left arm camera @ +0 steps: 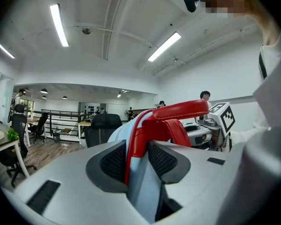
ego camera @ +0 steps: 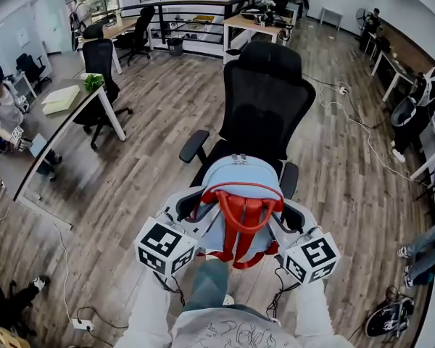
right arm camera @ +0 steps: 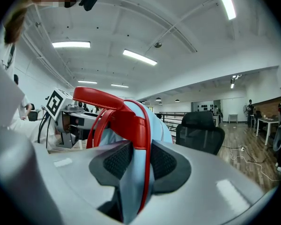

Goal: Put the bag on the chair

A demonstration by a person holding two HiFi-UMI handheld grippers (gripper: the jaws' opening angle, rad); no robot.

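Wood-plank flooring runs through an open office, with a long pale counter at the left and people standing or sitting round the edges. Near the middle stands a black mesh office chair with a high backrest, a headrest and padded armrests. Its seat faces the person carrying the tools.

Directly in front of that backrest is the bag, a light blue fabric backpack with red shoulder straps and a red top handle. It is carried between the two tools. From the head view it covers most of the seat and its upper end lies close to the base of the backrest. Whether its underside touches the seat cannot be told.

At the bag's left edge, the left tool is closed on it. In the left gripper view, the dark ribbed pads of this tool press from both sides on a fold of blue fabric and a red strip of the bag. The chair shows beyond.

On the opposite edge, the right tool grips in the same way. The right gripper view shows its pads clamped on blue cloth and red trim at the tool's centre. The bag rises above the jaws, and the chair stands to the right.

Both tools point nearly level toward the chair, and light sleeves reach out behind them.
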